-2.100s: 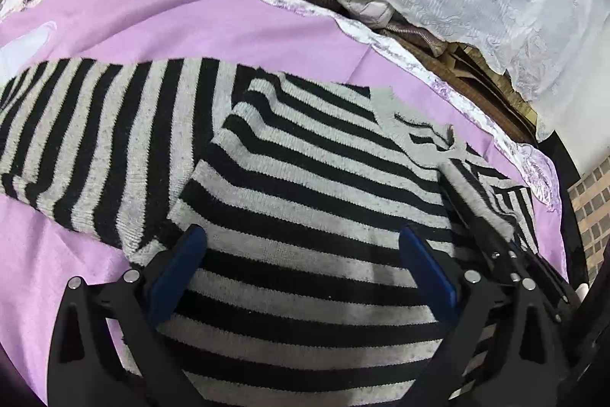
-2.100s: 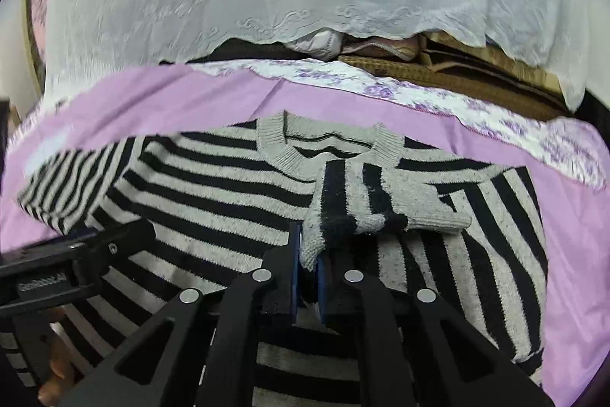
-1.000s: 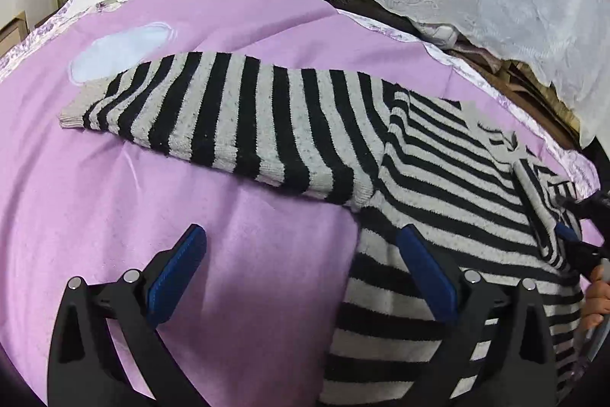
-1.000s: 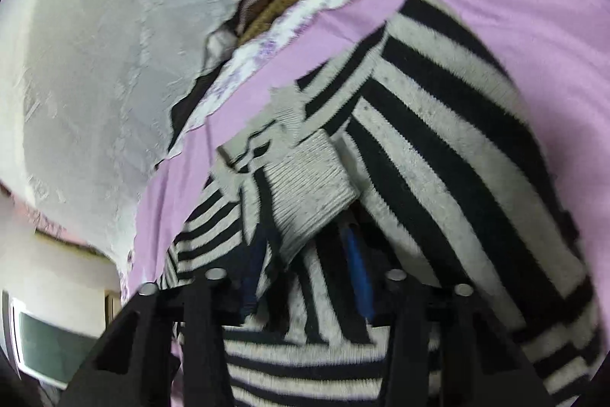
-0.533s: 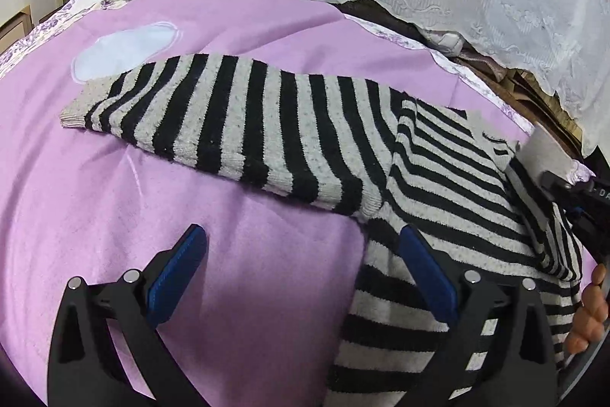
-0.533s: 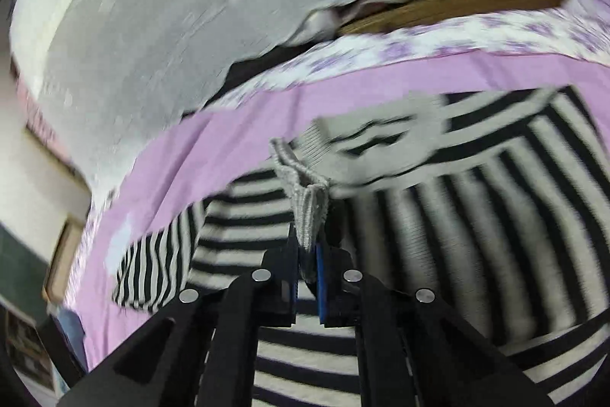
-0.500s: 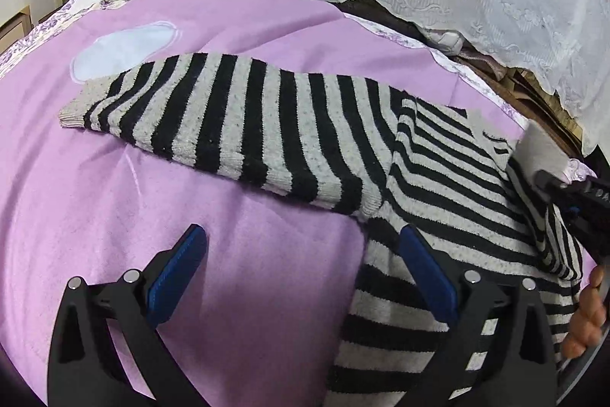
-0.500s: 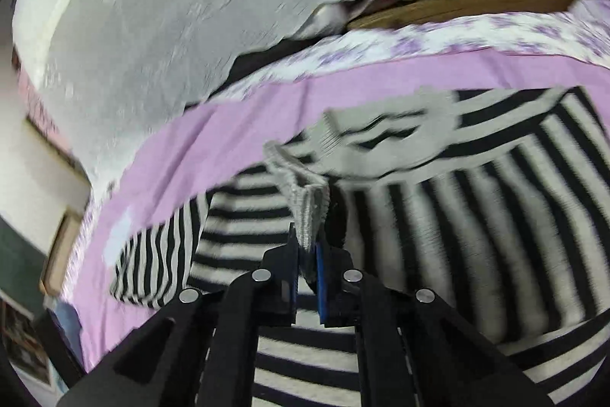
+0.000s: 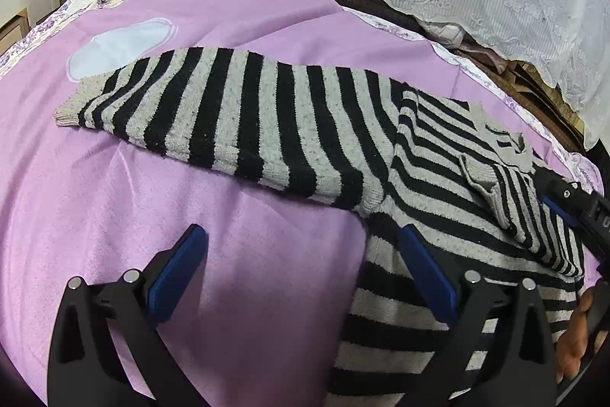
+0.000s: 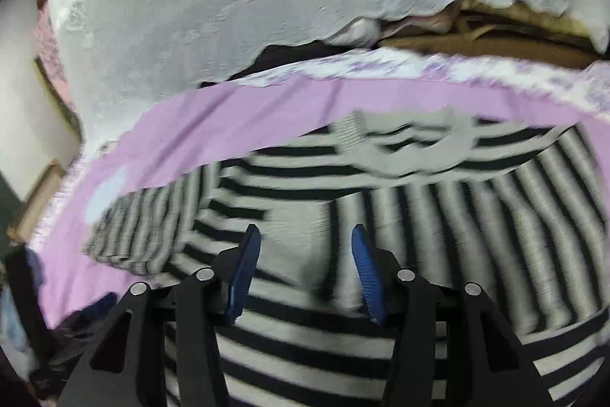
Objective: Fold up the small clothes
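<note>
You find no readable text, label, brand or number in either wrist view. The only hint is a cut-off white mark on the right gripper's black body [image 9: 594,216] at the frame edge, too partial to read.

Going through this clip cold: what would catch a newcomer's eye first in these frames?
The black-and-grey striped sweater dominates, spread on the purple bedspread, one sleeve stretched out flat to the left and the other sleeve folded across the chest. Both the left gripper and the right gripper are open above it, holding nothing.
</note>
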`<state>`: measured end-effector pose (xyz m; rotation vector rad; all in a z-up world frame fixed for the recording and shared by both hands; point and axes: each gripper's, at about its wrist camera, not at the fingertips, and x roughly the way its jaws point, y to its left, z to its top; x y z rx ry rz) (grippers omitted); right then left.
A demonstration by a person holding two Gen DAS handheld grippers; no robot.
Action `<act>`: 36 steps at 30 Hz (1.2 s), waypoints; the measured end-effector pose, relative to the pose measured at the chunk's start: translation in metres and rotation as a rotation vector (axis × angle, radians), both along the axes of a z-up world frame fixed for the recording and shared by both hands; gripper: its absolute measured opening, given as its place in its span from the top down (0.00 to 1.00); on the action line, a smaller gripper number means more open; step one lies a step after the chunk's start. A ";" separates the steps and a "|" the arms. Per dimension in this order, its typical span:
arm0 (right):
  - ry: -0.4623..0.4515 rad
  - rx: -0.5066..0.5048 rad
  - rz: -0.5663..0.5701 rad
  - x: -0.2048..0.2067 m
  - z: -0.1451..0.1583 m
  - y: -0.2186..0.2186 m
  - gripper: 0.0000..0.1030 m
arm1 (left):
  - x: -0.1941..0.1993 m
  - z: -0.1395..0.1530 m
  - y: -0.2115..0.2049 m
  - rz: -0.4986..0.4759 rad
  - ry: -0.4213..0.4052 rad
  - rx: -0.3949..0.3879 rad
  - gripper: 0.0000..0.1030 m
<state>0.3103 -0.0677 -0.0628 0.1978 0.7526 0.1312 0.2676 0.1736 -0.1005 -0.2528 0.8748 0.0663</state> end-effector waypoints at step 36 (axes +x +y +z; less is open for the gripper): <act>0.101 -0.137 -0.296 -0.047 -0.026 -0.147 0.47 | 0.004 -0.003 0.004 -0.020 0.018 -0.006 0.04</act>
